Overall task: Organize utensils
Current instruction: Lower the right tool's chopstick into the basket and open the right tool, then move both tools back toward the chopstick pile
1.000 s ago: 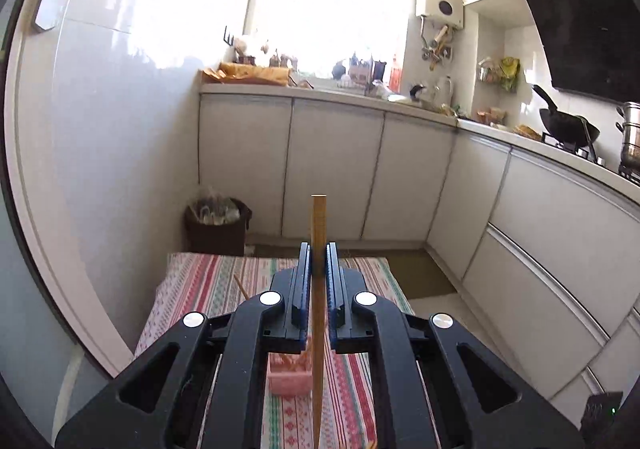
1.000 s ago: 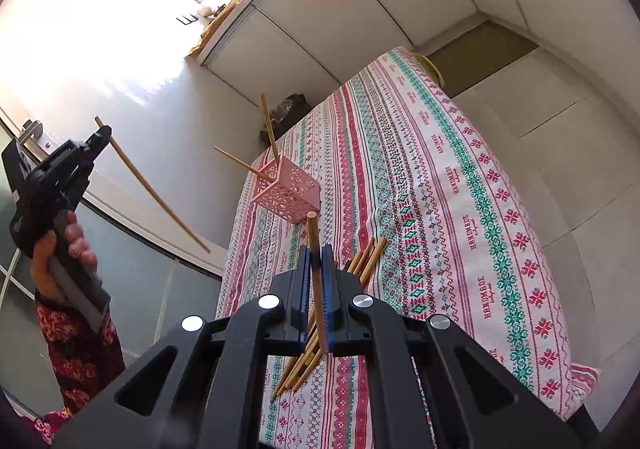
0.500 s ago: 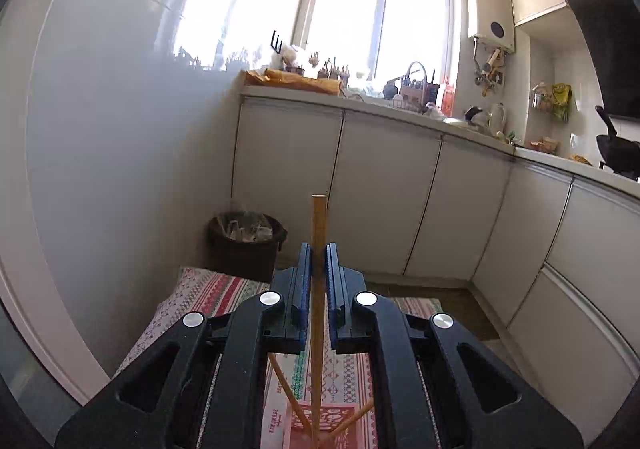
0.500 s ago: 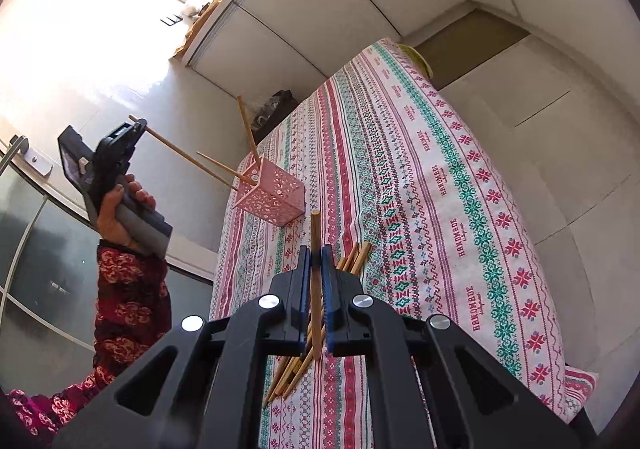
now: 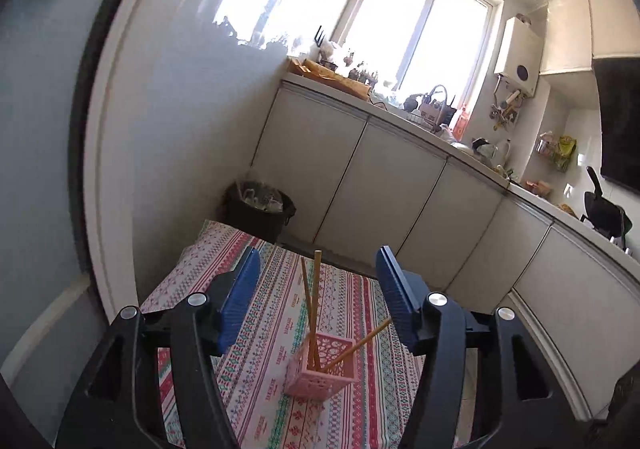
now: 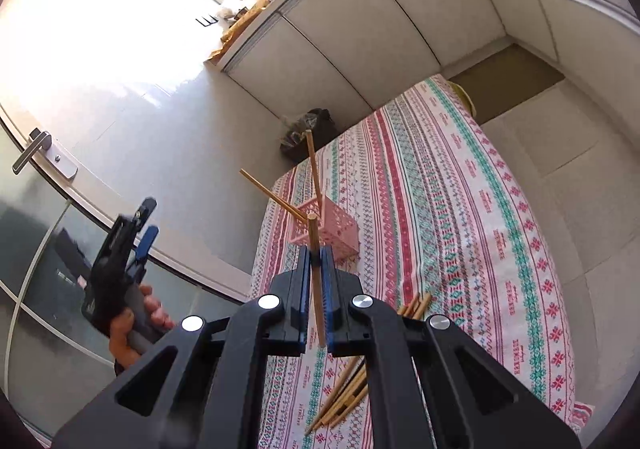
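Observation:
A pink perforated holder [image 5: 320,367] stands on the striped tablecloth [image 5: 256,329] with three wooden chopsticks in it; it also shows in the right wrist view [image 6: 334,235]. My left gripper [image 5: 318,291] is open and empty, above and behind the holder; it shows at the left in the right wrist view [image 6: 138,229]. My right gripper [image 6: 316,253] is shut on a single chopstick [image 6: 316,281], held upright just short of the holder. A pile of loose chopsticks [image 6: 352,389] lies on the cloth beneath my right gripper.
A dark bin [image 5: 260,209] stands on the floor past the table's far end. White cabinets [image 5: 380,201] run along the back and right. A glass door with a handle [image 6: 32,151] is at the left.
My left gripper has opened and let its chopstick go into the pink holder, then drawn back. My right gripper has moved closer to the holder with its chopstick.

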The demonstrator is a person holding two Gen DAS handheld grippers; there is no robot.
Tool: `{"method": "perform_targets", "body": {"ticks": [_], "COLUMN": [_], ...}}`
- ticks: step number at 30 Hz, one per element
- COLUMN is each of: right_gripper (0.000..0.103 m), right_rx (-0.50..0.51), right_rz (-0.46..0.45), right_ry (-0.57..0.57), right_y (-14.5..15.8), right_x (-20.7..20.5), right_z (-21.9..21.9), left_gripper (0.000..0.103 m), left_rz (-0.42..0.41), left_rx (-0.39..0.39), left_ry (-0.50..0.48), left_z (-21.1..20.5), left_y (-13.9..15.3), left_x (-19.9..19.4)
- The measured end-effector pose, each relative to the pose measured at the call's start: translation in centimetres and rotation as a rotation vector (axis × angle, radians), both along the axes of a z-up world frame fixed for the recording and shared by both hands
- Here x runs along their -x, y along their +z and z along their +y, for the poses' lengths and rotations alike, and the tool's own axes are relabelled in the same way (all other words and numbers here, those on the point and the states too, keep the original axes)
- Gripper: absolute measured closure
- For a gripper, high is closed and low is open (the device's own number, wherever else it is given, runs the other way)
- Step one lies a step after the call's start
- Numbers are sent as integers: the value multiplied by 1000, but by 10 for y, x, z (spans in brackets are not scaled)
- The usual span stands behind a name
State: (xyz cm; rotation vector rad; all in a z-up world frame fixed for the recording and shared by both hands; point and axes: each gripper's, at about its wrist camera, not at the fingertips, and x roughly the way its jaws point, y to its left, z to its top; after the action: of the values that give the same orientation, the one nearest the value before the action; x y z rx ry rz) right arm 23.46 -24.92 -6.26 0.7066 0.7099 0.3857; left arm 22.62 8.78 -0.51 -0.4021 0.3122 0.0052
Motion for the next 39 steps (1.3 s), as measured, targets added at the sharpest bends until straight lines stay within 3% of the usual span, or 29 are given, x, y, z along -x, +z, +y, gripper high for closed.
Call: {"method": "perform_targets", "body": {"ticks": [6,10,13,17,21,22,24,25,30,32,39], "right_gripper": [97,97,97,96,93,88,65,47,36,22,11], "right_rx": [23,71,129,201,295,309,321,321,393,411,606], "right_rz": [-117,-170,-164,-138,-34,-23,-28,-43,-80,-77,-24], "right_ry": [-26,-60,-78,-58,-30,-31,-42,-59,-108,-137,-214], "right_y": [67,89,80,40,-2,-6,-3,2,26,29,12], "right_x": [-52,-90,-120,-154,-178,-177,-174,-170,-149,-139,-98], "right_z": [26,50,69,97,122,124,122,121,110,103,91], "left_gripper": [46,46,46,46,46,46,45,43,37,31,20], "left_rz": [91,98,106,131,156,162,172,177,203,218,271], "left_rx": [17,32,34,42,41,36,33,35,9,-3,-62], "left_ry": [22,36,46,49,44,42,40,36,7,-7,-69], "left_z": [19,33,40,46,45,44,43,43,31,25,3], "left_y": [-25,-27,-30,-36,-41,-42,-44,-45,-49,-52,-61], "left_x": [0,-1,-1,-5,-12,-12,-14,-15,-18,-20,-25]}}
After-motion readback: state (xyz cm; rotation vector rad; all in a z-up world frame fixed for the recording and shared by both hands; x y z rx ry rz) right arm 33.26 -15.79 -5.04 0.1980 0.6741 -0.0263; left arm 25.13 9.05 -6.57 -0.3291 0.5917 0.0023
